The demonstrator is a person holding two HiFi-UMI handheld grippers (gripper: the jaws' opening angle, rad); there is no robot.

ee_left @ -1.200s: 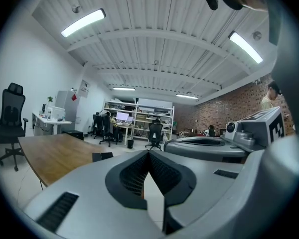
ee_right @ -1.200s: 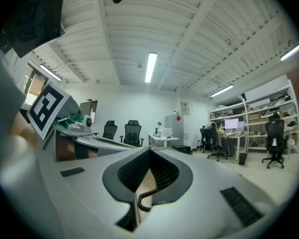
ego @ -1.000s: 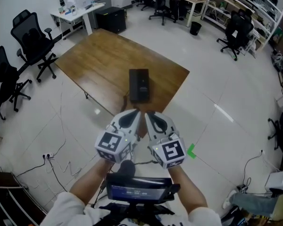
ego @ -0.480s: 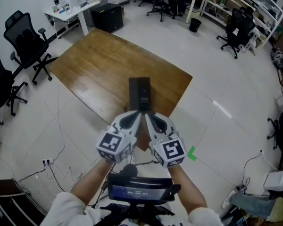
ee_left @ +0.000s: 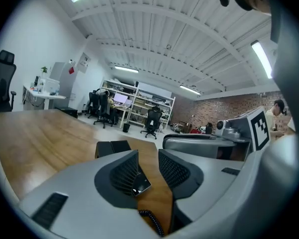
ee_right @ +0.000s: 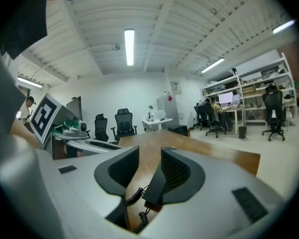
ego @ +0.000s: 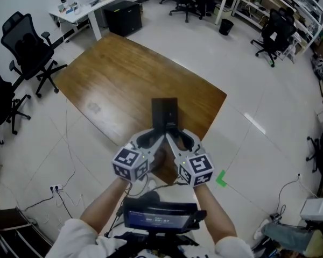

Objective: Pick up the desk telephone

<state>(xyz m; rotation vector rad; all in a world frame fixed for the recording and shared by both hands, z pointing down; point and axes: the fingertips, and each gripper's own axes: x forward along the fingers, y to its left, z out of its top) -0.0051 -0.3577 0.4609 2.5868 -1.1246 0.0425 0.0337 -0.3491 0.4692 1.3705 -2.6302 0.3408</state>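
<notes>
Now the left tongs (ego: 151, 140) and right tongs (ego: 177, 140) have just been opening. They are partly open and empty, at the near end of the flat black desk telephone (ego: 165, 112) on the brown wooden counter (ego: 118, 74). Next, they should slide around it and squeeze.

Wooden table (ego: 124, 74), desk telephone (ego: 165, 113) on it

Head view: high over the person, facing steeply down past the left gripper (ego: 149, 138) and right gripper (ego: 182, 138) onto the bench (ego: 113, 74) and floor; distant.
Left gripper view: low behind its own fingers (ee_left: 122, 173), facing level along the bench; very near.
Right gripper view: low behind its fingers (ee_right: 178, 171), likewise level and near.
Shared: bench top and, seemingly, the desk telephone (ego: 165, 113) in all three.
</notes>
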